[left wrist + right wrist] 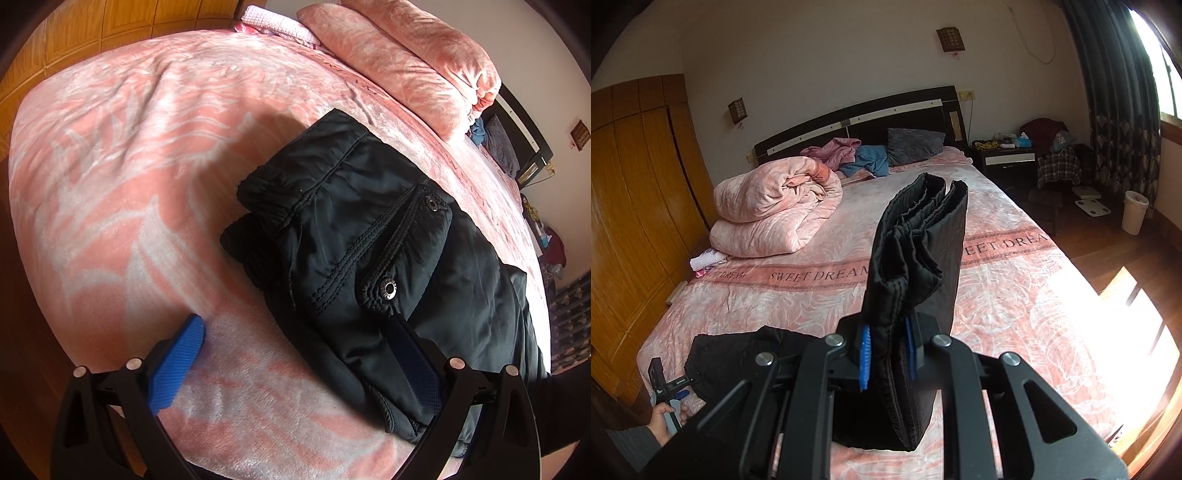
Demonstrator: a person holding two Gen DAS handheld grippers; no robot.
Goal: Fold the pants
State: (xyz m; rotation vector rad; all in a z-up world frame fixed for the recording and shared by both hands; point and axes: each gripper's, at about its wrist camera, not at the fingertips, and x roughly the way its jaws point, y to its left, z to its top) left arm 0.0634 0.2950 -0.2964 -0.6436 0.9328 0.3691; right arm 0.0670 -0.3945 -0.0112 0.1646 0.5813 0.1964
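A folded pair of black padded pants [354, 236] with snap pockets lies on the pink bedspread [122, 192]. My left gripper [295, 325] stands open over its near edge. One blue pad [181, 362] is above the bedspread and the other pad [413, 362] rests on the pants' fabric. In the right wrist view my right gripper [886, 350] is shut on a second folded black pair of pants [919, 251], held upright above the bed with its elastic waistband at the top. The first pair [738, 358] shows at lower left beside a hand [663, 413] that holds the left tool.
A rolled pink quilt [775, 206] lies at the bed's far left, with loose clothes [849, 153] and a grey pillow [914, 146] by the dark headboard [857, 120]. A wooden wardrobe [639, 206] flanks the left side. A nightstand [1004, 158], bin [1134, 212] and wooden floor lie to the right.
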